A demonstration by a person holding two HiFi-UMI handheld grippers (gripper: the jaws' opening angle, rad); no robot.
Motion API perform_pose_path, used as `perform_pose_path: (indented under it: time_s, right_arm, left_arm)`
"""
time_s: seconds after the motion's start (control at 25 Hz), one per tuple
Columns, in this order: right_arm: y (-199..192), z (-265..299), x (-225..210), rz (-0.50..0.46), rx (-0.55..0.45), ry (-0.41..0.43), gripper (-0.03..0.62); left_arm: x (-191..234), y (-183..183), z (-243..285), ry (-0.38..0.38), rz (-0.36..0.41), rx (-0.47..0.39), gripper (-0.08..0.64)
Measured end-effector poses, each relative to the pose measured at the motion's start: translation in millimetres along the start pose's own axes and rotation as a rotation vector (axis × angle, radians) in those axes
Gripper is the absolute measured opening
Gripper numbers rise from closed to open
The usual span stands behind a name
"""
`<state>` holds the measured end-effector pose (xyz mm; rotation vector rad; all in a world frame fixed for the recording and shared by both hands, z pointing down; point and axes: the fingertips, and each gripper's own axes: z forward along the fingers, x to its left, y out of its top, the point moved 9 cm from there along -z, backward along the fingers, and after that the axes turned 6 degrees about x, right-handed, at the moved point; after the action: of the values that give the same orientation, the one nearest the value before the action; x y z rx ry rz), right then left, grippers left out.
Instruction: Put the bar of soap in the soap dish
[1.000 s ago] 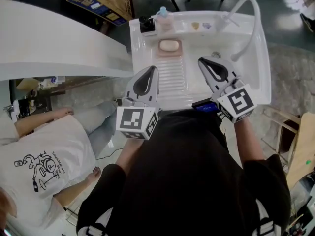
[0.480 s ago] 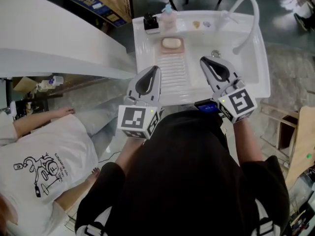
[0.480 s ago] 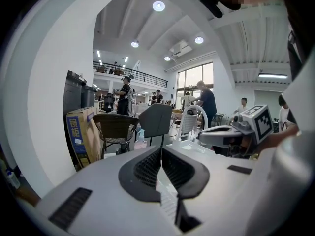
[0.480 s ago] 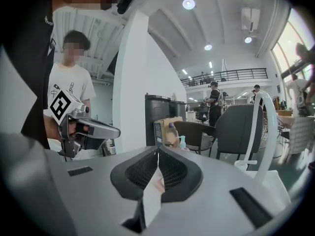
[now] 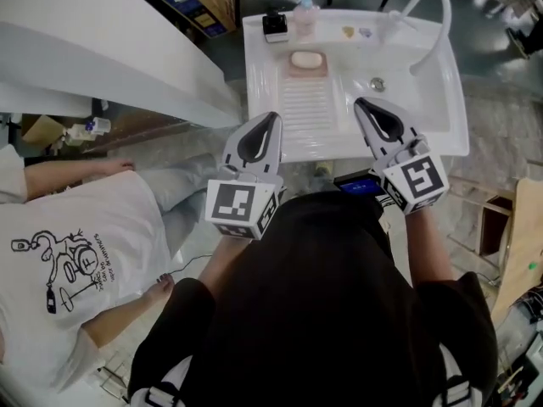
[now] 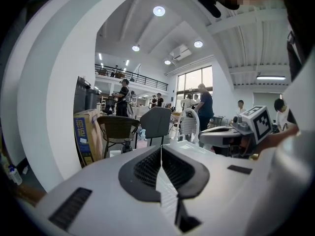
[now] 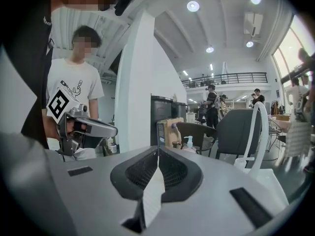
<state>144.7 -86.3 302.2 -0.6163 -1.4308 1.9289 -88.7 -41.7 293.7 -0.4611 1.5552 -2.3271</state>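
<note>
The left tool [image 5: 270, 119] and the right tool [image 5: 360, 103] are held out ahead of the chest, side by side and well apart, both pointing to the far side and tilted slightly down. Each tool's jaws are pressed together with nothing between them. The left forearm [image 5: 221, 259] and right forearm [image 5: 426, 248] reach forward from bent elbows

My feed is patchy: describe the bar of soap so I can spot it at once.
Start at the white sink in the head view. At the far end of its ribbed washboard sits a pink soap dish holding the bar of soap. It is a pale oval, unlike the black box and pump bottle behind.
</note>
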Motion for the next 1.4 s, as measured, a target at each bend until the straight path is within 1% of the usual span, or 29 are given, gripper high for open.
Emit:
perform_pose_path:
  time_s: [0.12,0.24,0.44,0.64,0.8,0.92,1.08,1.2,1.4]
  right_arm:
    - [0,-11,20,-0.012,0.017,-0.003,0.025]
    - [0,-26,44,-0.023,0.095,-0.013,0.025]
    - [-7,-48,79,-0.029,0.079,-0.025,0.025]
    - [-18,-64,108,-0.028,0.035,-0.027,0.025]
    - [-21,-80,125,-0.028,0.086,-0.038,0.025]
    - [-21,-86,129,-0.023,0.038,-0.041,0.025]
    - [-22,-95,128,-0.029,0.077,-0.044,0.025]
    - [-22,-101,125,-0.038,0.064,-0.029,0.025]
    - [-25,-115,113,-0.028,0.051,-0.03,0.025]
  left_arm:
    - [-5,-8,-22,-0.001,-0.007,-0.005,0.005]
    - [-10,-17,-45,-0.003,-0.007,-0.003,0.005]
    - [-19,-32,-82,-0.017,0.0,-0.009,0.005]
    - [-25,-54,-109,-0.036,0.002,0.001,0.005]
    - [-33,-61,-125,-0.044,-0.006,-0.005,0.005]
    - [-39,-65,-130,-0.044,-0.018,-0.01,0.006]
    - [-45,-67,-132,-0.046,-0.023,-0.009,0.005]
    - [-53,-66,-132,-0.044,-0.02,0.002,0.005]
    - [-74,-61,-128,-0.038,-0.004,0.01,0.005]
